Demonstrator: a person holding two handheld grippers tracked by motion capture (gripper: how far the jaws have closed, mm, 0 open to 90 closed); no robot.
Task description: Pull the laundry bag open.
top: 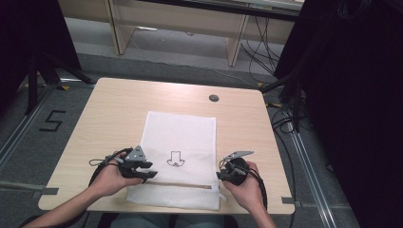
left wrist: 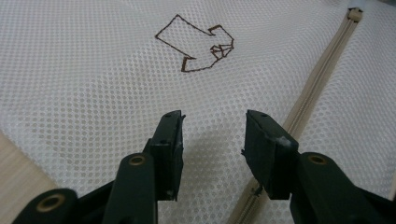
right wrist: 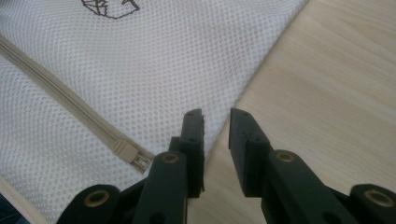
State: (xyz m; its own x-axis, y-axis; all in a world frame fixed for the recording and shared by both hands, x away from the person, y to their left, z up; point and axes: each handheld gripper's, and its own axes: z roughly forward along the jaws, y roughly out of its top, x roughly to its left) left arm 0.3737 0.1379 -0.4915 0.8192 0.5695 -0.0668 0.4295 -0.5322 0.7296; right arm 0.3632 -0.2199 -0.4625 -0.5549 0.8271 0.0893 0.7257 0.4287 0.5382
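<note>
A white mesh bag (top: 180,142) with a brown outline drawing (top: 175,159) lies flat on the wooden table (top: 114,109). A beige zipper (top: 183,185) runs across its near end. My left gripper (top: 148,170) hovers over the bag's near left part, jaws open, nothing between them. In the left gripper view the mesh bag (left wrist: 93,84), the drawing (left wrist: 196,46) and the zipper (left wrist: 322,74) lie under my left gripper (left wrist: 214,122). My right gripper (top: 221,174) stands open at the bag's right edge. In the right gripper view my right gripper (right wrist: 216,120) hangs over the bag's edge (right wrist: 243,93), next to the zipper end (right wrist: 133,156).
A small dark round cap (top: 214,98) sits in the table near its far edge. Black stands (top: 33,71) and cables (top: 285,118) flank the table on the floor. Wooden furniture legs (top: 235,45) stand beyond it.
</note>
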